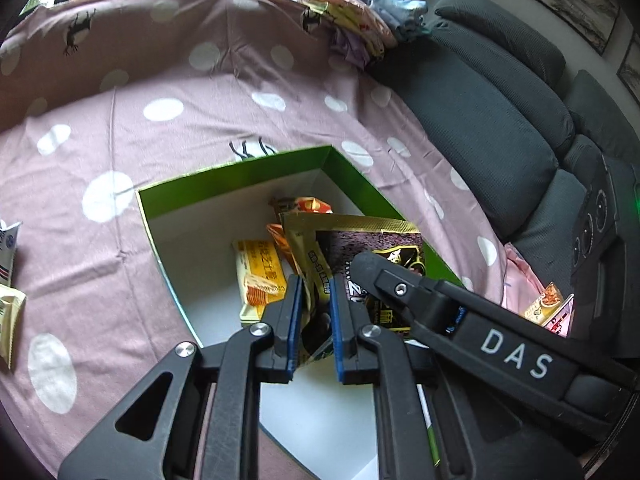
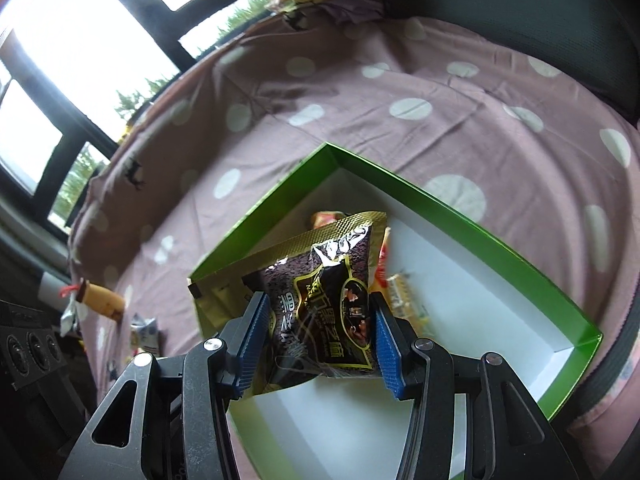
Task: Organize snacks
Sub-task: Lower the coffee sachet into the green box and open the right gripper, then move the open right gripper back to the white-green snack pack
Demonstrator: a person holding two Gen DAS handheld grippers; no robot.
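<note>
- A dark, gold-edged snack packet [image 2: 320, 300] hangs above a green box [image 2: 460, 216] that sits on a pink polka-dot cloth [image 2: 440, 92]; both grippers hold it.
- The right gripper [image 2: 318, 336] has its blue pads pressed against the packet's two sides, the bulging body filling the gap between them.
- The left gripper [image 1: 314, 320], nearly pressed together, pinches a thin edge of the same packet [image 1: 360, 248]; the right gripper crosses in from the right of its view.
- The packet lies straight ahead of both grippers, its long axis running away toward the box's far corner.
- Below and beyond it, a yellow snack bar [image 1: 260, 276] and an orange wrapper [image 1: 308, 204] lie on the box's white floor.
- Both grippers tilt steeply down into the box, so release looks close.
- More snacks [image 2: 104, 304] lie on the cloth outside the box.
</note>
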